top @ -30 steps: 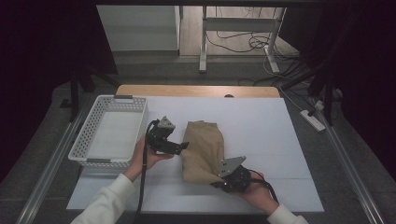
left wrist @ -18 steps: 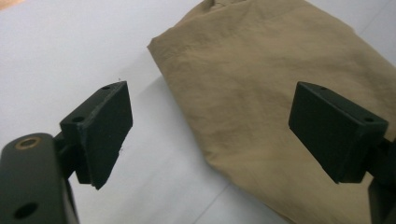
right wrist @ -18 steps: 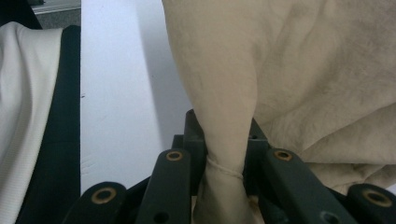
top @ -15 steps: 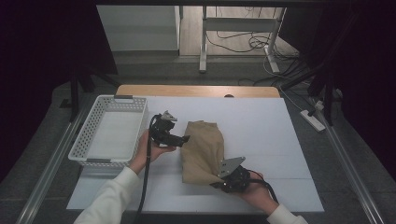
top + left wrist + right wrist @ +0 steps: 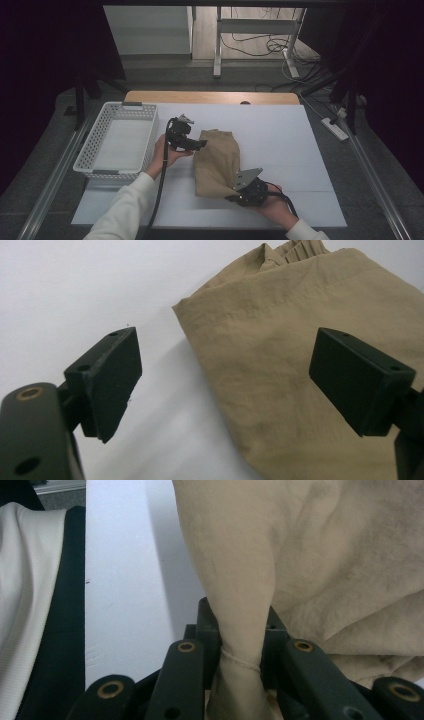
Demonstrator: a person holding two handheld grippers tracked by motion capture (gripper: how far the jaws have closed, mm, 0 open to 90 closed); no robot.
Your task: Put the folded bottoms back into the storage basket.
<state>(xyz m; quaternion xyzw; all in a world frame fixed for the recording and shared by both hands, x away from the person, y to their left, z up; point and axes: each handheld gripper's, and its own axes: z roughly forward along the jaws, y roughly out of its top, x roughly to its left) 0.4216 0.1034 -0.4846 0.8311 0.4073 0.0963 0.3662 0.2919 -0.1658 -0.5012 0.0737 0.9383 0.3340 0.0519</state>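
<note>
A folded tan cloth (image 5: 217,160) lies in the middle of the white table (image 5: 280,135). My left gripper (image 5: 199,145) hovers at the cloth's left upper edge with its jaws wide open; in the left gripper view the cloth's (image 5: 300,375) corner lies between and beyond the two black pads (image 5: 112,375). My right gripper (image 5: 239,192) sits at the cloth's near right corner, shut on a pinched fold of the cloth (image 5: 240,625), which rises from between its jaws.
A white slatted basket (image 5: 120,142) stands on the table's left side, beside my left hand. A white sleeve and a black cable (image 5: 55,605) lie to the left in the right gripper view. Bare table stretches right of the cloth.
My left gripper has moved to the right, from beside the basket toward the cloth's left edge, and dipped slightly. My right gripper has kept still, holding the cloth's corner.
</note>
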